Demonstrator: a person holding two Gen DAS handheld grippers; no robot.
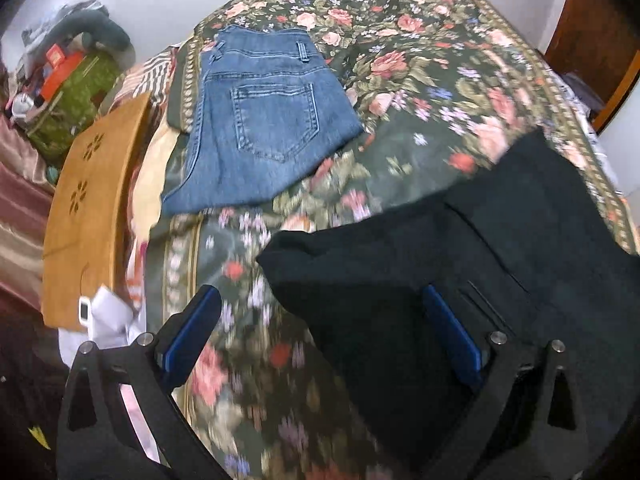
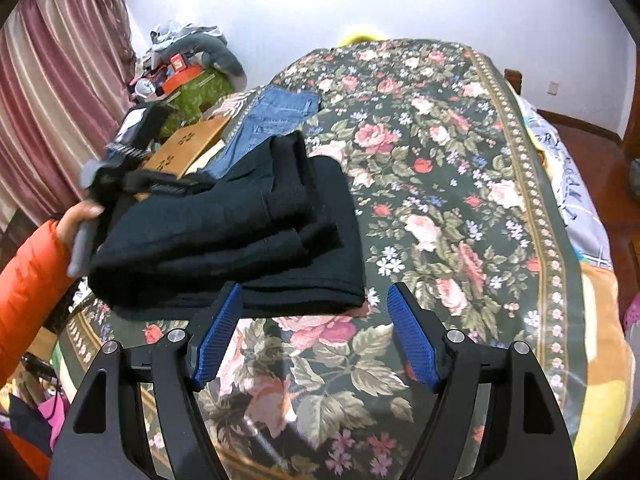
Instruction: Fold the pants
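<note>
Black folded pants (image 2: 224, 240) sit as a thick multi-layer stack on the dark-green floral bedspread (image 2: 440, 184), just ahead and left of the right gripper (image 2: 314, 334). The stack's near edge runs right at the tip of that gripper's left finger; the right finger stands over bare bedspread. Right gripper: blue-padded jaws apart, nothing between them, only floral fabric showing in the gap.

Left gripper (image 1: 320, 340): jaws also apart, pointing steeply down. Its right finger overlaps the pants (image 1: 460, 280), its left finger is over the bedspread (image 1: 420, 80). The left edge of the black fabric lies inside the gap; the pads are not pressing on it as far as the blurred frame shows. From the right wrist view the same tool (image 2: 132, 168) appears at the far-left end of the stack, held by a hand (image 2: 78, 216) coming out of an orange puffy sleeve (image 2: 28, 280).

Blue folded denim jeans (image 1: 260, 120), back pocket up, lie beyond the left gripper, further up the bed and apart from the black stack. Left of the jeans, off the bed's edge, is a tan wooden board with flower-shaped cut-outs (image 1: 92, 208). Further out on that side is a green patterned box (image 1: 76, 96) with an orange-red item and grey clutter piled on top. Striped pink curtain (image 2: 52, 80) hangs far left of the right gripper.
</note>
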